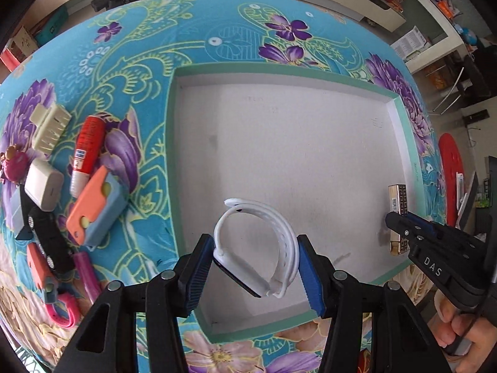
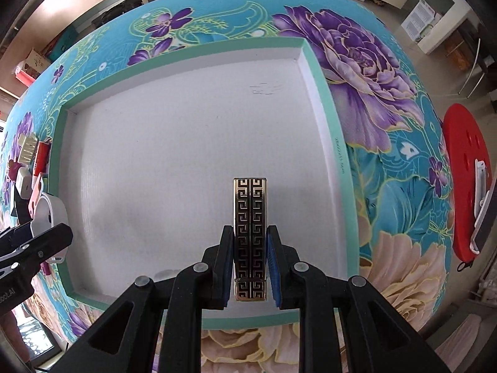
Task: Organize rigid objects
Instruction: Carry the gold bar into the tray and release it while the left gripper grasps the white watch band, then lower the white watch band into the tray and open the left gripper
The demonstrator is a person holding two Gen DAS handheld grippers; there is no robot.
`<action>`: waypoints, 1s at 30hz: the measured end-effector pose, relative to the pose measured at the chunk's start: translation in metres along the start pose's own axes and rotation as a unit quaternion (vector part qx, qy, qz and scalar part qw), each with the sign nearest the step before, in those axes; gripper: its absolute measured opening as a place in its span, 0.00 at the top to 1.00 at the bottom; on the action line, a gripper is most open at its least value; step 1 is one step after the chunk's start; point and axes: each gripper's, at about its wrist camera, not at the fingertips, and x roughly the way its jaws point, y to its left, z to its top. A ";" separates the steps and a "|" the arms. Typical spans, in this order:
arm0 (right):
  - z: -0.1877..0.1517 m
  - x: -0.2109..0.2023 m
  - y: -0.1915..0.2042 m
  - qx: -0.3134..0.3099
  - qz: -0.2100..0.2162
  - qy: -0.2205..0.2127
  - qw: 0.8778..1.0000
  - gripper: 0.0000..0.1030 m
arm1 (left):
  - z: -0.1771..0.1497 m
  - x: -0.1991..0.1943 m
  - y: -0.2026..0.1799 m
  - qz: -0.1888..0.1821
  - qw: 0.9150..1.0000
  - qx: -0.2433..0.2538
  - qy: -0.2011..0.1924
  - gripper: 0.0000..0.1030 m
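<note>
Left hand-held gripper (image 1: 256, 269) clamps white watch (image 1: 253, 248) over tray (image 1: 279, 71).

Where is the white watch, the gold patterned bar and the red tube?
white watch (image 1: 279, 236): left wrist view, on its curved strap.
gold patterned bar (image 2: 250, 217): right wrist view, on its patterned face.
red tube (image 1: 90, 140): left wrist view, on its red body.

A white smartwatch (image 1: 254, 248) with a looped strap hangs above the white tray (image 1: 310, 143). A slim gold-and-black patterned lighter (image 2: 250, 236) is upright over the tray's right side.
</note>
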 end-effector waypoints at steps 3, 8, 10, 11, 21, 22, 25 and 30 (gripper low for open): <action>-0.001 0.000 -0.011 0.008 0.005 0.004 1.000 0.80 | -0.001 0.008 -0.005 0.009 1.000 -0.002 0.008 0.44; -0.001 -0.009 -0.021 0.013 0.009 -0.005 1.000 0.75 | -0.002 0.006 -0.009 0.013 1.000 -0.001 0.007 0.43; -0.003 -0.017 -0.025 0.015 0.008 -0.007 1.000 0.69 | -0.001 0.003 -0.012 0.013 1.000 0.000 0.004 0.42; -0.004 -0.022 -0.026 0.014 0.006 -0.009 1.000 0.68 | -0.002 -0.002 -0.009 0.012 1.000 -0.001 0.001 0.42; -0.032 -0.078 -0.014 0.010 0.000 -0.043 0.999 0.32 | -0.023 -0.068 0.037 0.020 0.998 -0.040 -0.046 0.03; -0.036 -0.082 -0.009 0.009 0.002 -0.048 0.999 0.32 | -0.026 -0.074 0.043 0.021 0.998 -0.045 -0.049 0.00; -0.033 -0.085 0.008 0.002 0.003 -0.055 0.998 0.28 | -0.034 -0.092 0.064 0.035 0.996 -0.058 -0.061 0.00; -0.034 -0.097 0.038 -0.011 0.007 -0.063 0.998 0.27 | -0.054 -0.124 0.112 0.045 0.992 -0.092 -0.071 0.00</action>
